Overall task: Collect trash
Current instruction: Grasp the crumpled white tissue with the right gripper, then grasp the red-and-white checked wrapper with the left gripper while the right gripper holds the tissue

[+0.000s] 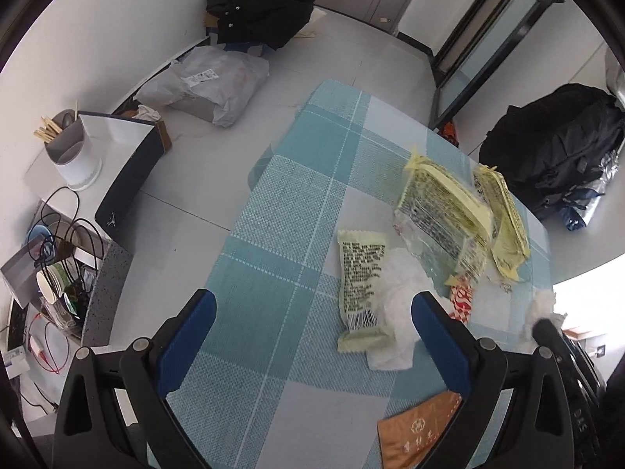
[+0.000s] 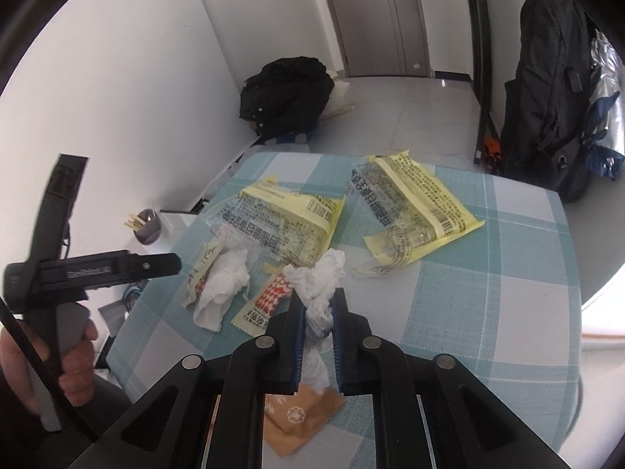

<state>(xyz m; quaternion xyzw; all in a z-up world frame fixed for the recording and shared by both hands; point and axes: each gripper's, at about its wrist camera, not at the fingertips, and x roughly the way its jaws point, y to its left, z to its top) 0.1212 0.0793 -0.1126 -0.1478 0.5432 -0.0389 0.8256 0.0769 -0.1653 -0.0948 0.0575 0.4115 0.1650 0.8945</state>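
Observation:
Trash lies on a table with a blue-and-white checked cloth (image 1: 273,234). My right gripper (image 2: 318,312) is shut on a crumpled white tissue (image 2: 320,281), lifted a little above the cloth. It shows at the right edge of the left wrist view too, right gripper (image 1: 545,326) with tissue (image 1: 541,305). My left gripper (image 1: 312,312) is open above the cloth with nothing between its fingers. Just right of it lie a second tissue (image 1: 398,301) and a pale barcoded wrapper (image 1: 361,273). Two yellow wrappers (image 2: 285,215) (image 2: 418,211), a red-and-white sachet (image 2: 265,301) and a brown packet (image 2: 300,418) lie around.
Black bags sit on the floor by the wall (image 1: 258,4) and at the right (image 1: 554,144). A white plastic bag (image 1: 211,82) lies on the floor. Left of the table are a chopstick holder (image 1: 74,148) and a shelf of cups and cables (image 1: 58,269). A hand (image 2: 74,351) holds the left gripper.

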